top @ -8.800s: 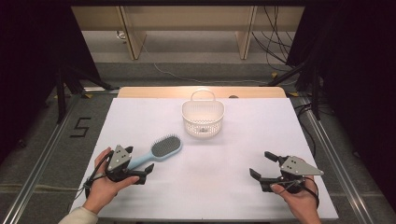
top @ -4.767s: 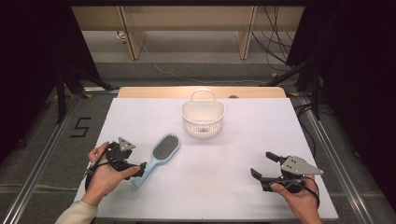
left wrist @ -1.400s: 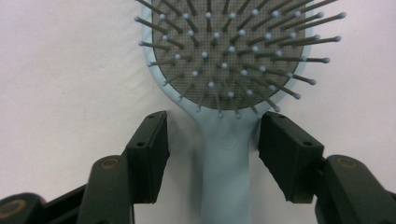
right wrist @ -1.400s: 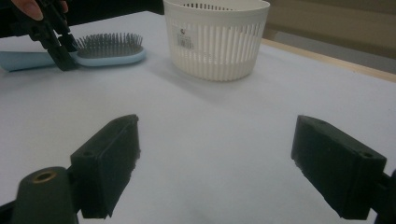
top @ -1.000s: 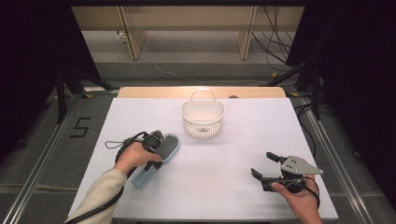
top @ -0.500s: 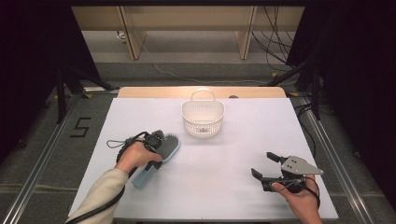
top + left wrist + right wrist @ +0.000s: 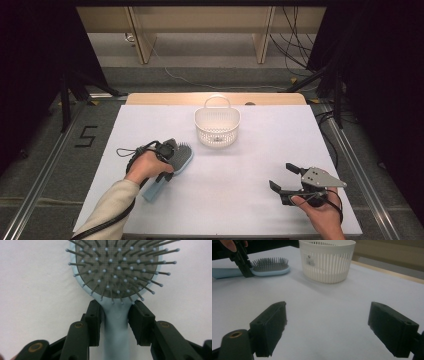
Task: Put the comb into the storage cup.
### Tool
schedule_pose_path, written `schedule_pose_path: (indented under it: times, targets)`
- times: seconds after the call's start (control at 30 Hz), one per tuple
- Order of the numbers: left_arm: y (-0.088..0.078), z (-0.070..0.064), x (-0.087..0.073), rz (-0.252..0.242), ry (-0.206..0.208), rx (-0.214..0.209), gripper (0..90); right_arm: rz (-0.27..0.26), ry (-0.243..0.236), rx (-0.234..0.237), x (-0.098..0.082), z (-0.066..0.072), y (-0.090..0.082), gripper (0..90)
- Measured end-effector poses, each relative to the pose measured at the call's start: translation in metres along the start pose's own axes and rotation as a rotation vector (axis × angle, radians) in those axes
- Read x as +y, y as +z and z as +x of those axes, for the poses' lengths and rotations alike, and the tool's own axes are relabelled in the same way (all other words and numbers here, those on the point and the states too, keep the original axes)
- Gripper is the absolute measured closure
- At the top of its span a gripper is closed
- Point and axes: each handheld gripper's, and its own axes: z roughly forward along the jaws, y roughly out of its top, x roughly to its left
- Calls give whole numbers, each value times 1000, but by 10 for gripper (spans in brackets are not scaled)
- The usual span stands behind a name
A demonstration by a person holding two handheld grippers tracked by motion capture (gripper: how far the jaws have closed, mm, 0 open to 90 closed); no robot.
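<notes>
Jaws of the left gripper (image 7: 115,315) have just been closing on the hairbrush (image 7: 116,277) neck and now pinch it, brush flat on the bench (image 7: 250,175) just left of the basket (image 7: 217,127); lift appears imminent. Right gripper (image 7: 286,179) jaws stand spread, idle.

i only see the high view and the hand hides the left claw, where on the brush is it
observer: the left claw straddles the hairbrush at the neck, just below the bristle pad. Its jaws have just been closing, and the pads look to touch both sides.
operator: bristles up or down
observer: up, pointing at the left gripper view's camera.
operator: is it off the table yet
observer: no, the right gripper view shows it lying flat on the table.
</notes>
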Motion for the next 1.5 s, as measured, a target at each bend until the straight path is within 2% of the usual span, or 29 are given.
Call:
schedule_pose_path:
  times: [0.43,0.73,1.5]
  targets:
    - [0,-2,0,2,-18,-2,687,0,1,1,0,0,0,160]
    - [0,-3,0,-1,-22,1,691,-2,-1,0,0,0,0,161]
    - [0,-3,-3,-31,-5,3,695,0,-2,1,0,0,-1,161]
